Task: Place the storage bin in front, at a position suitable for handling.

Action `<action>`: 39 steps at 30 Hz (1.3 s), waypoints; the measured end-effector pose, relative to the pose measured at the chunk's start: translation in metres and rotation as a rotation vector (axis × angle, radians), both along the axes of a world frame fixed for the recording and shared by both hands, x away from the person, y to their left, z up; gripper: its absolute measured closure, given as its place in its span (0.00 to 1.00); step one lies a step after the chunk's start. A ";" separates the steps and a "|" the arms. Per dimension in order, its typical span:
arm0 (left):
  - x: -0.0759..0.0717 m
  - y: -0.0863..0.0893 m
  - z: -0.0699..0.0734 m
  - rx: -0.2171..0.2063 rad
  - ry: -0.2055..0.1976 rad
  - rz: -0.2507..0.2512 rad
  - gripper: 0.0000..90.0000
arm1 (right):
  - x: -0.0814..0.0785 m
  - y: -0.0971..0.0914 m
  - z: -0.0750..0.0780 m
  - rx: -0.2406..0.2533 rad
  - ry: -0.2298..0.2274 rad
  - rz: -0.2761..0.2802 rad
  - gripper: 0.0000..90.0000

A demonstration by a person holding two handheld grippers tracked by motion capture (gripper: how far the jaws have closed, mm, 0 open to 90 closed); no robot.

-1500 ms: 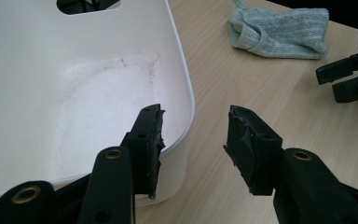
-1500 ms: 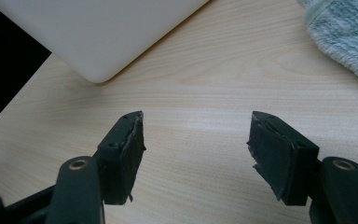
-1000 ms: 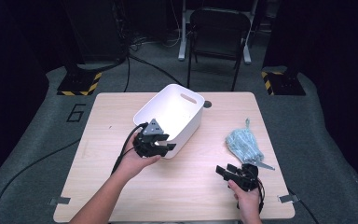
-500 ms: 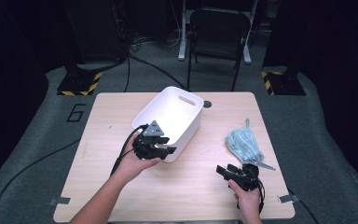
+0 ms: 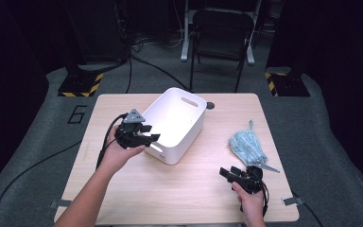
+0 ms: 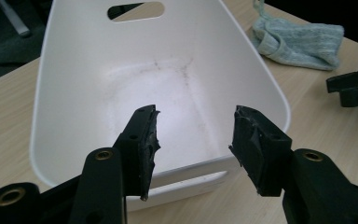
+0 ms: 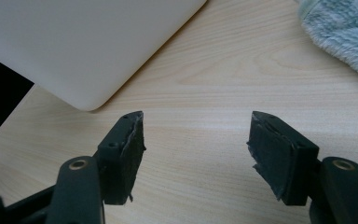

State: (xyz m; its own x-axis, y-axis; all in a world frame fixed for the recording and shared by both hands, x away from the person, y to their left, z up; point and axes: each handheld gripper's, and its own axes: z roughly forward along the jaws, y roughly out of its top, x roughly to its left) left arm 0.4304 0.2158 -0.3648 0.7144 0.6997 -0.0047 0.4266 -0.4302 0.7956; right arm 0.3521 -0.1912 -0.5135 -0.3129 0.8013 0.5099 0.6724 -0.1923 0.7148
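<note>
- Dark room w/ grey floor [image 5: 38, 156]; black chair [image 5: 217, 28] stands behind a light wood table [image 5: 179, 189].
- Writing: a pale "6" [image 5: 77, 114] on the floor just left of the table; yellow-black hazard stripes [image 5: 80, 90] on a floor plate beyond it, another at far right. No brand or label readable on anything.
- Bin [image 5: 177, 124]: white plastic, rounded corners, slot handle in the far wall and one in the near wall. Sits mid-table, slightly turned. In left gripper view the bin [image 6: 168, 79] is empty, w/ faint dark scuffs on its floor.
- Cloth [image 5: 247, 146]: pale blue-grey, fuzzy, bunched in a heap on the table's right side, well apart from the bin. Also seen in left gripper view, cloth [image 6: 298, 42], and at the top right of right gripper view, cloth [image 7: 345, 37].
- Left gripper [image 5: 142, 137]: held just beside the bin's near left corner, off the rim. Jaws have just been opening; they stand apart w/ nothing between them, bin rim beyond. Left gripper [image 6: 193, 140] pads look rough and worn.
- Right gripper [image 5: 230, 173]: low over the table near front right, near the cloth, not touching it. Right gripper [image 7: 196, 144] jaws wide apart, bare wood between them.
</note>
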 end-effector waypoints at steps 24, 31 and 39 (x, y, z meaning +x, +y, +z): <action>0.031 0.040 -0.019 0.028 0.024 0.147 0.51 | 0.000 -0.001 0.000 0.007 0.009 -0.006 0.40; 0.026 0.040 -0.019 0.030 0.016 0.132 0.50 | 0.000 0.000 -0.001 0.009 0.004 -0.006 0.40; 0.016 0.036 -0.018 0.044 0.017 0.118 0.48 | -0.002 0.004 0.001 0.003 0.001 0.013 0.39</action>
State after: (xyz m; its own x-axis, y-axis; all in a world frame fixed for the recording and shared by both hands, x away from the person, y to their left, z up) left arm 0.4468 0.2516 -0.3825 0.6268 0.7790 0.0166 0.4897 -0.4105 0.7693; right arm 0.3503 -0.1871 -0.5128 -0.3226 0.7956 0.5127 0.6753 -0.1862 0.7137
